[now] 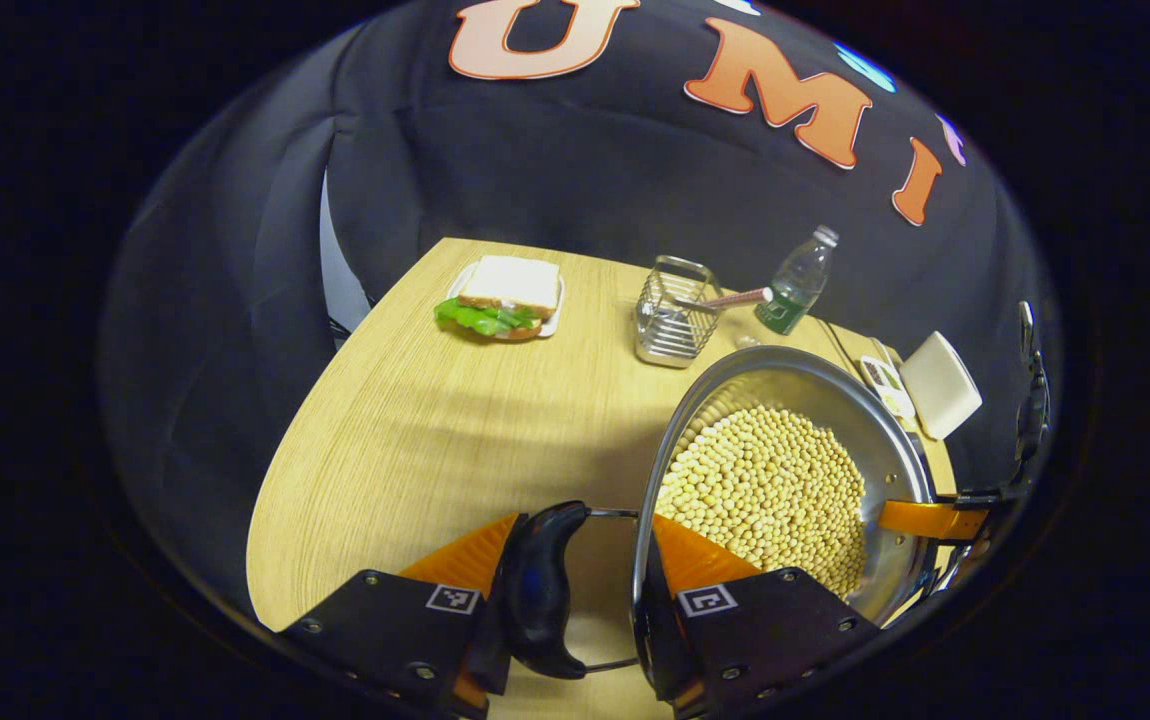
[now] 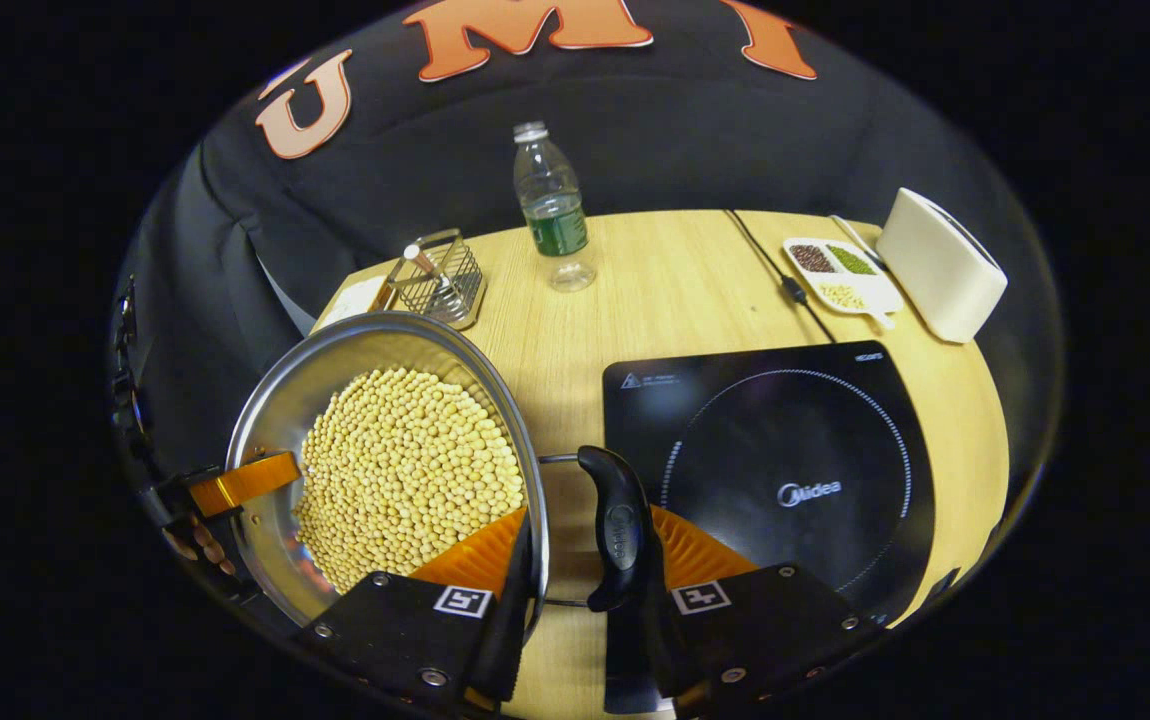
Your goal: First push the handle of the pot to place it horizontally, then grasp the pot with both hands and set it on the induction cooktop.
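A steel pot [image 1: 825, 385] full of yellow beans [image 1: 765, 490] is held between both grippers. In the left gripper view, my left gripper [image 1: 580, 570] is shut across the pot's black side handle [image 1: 540, 590] and rim, with one finger inside the wall. The right gripper [image 1: 935, 520] clamps the far side. In the right gripper view, my right gripper [image 2: 585, 555] is shut on the other black handle [image 2: 620, 530] and the rim of the pot [image 2: 355, 335], while the left gripper [image 2: 240, 482] holds the opposite edge. The black induction cooktop [image 2: 785, 470] lies just right of the pot.
On the wooden table [image 1: 415, 440] are a sandwich on a plate [image 1: 505, 295], a wire basket [image 1: 673, 312], a water bottle [image 2: 553, 205], a divided dish of grains [image 2: 840, 272], a white box [image 2: 940, 265] and the cooktop's cable [image 2: 775, 270].
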`<state>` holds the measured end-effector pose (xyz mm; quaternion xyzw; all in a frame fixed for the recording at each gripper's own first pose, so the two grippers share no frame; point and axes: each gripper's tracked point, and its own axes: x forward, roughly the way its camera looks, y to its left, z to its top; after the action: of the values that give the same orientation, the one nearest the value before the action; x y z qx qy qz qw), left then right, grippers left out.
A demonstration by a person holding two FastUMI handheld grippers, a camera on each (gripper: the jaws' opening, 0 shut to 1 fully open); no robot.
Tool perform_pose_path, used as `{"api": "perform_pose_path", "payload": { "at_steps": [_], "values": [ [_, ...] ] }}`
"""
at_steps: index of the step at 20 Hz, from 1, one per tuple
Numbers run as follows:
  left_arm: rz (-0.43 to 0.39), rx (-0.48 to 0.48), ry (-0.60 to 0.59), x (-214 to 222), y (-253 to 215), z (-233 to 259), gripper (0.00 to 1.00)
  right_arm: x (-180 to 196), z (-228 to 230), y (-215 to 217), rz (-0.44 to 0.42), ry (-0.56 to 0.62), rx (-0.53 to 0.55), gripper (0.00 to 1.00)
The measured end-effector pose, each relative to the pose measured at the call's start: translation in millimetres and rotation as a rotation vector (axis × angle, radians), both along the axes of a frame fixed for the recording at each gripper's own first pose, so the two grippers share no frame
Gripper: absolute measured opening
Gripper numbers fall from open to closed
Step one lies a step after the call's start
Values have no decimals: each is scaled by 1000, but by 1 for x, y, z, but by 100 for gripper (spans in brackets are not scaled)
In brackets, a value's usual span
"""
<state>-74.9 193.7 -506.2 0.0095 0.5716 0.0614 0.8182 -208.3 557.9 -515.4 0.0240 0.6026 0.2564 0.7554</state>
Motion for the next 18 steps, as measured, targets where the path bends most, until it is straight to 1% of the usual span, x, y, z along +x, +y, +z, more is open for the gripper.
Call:
{"api": "perform_pose_path", "payload": {
  "at_steps": [2, 3, 4, 5, 6, 7, 8, 9, 10, 12, 13, 16, 17, 18],
  "values": [
    [-30, -2, -27, 10, -22, 12, 56, -3, 1, 1, -31, -16, 11, 51],
    [-31, -9, -38, 13, -31, 16, 56, -4, 1, 2, -44, -28, 18, 51],
    [-35, -15, -51, 19, -44, 22, 59, -3, -1, 3, -49, -47, 23, 51],
    [-43, -18, -64, 26, -54, 27, 56, -5, -2, 2, -55, -67, 26, 46],
    [-54, -23, -77, 32, -66, 31, 56, -6, -4, 3, -66, -82, 30, 51],
    [-62, -30, -87, 38, -80, 35, 56, -9, -4, 3, -77, -93, 32, 51],
    [-73, -34, -92, 43, -91, 38, 59, -11, -5, 3, -89, -101, 31, 51],
    [-87, -37, -100, 48, -101, 39, 56, -14, -5, 4, -100, -107, 29, 51],
    [-100, -40, -104, 51, -113, 41, 56, -15, -6, 4, -110, -115, 26, 51],
    [-117, -51, -106, 59, -135, 42, 56, -16, -5, 2, -130, -121, 20, 51],
    [-128, -56, -105, 60, -145, 39, 59, -18, -4, 3, -139, -124, 16, 51],
    [-169, -72, -91, 65, -178, 32, 56, -21, 0, 0, -174, -122, -2, 51],
    [-182, -79, -80, 65, -190, 28, 56, -21, 2, 1, -190, -119, -10, 46],
    [-194, -84, -71, 66, -201, 19, 56, -22, 2, 3, -204, -117, -16, 51]
  ]
}}
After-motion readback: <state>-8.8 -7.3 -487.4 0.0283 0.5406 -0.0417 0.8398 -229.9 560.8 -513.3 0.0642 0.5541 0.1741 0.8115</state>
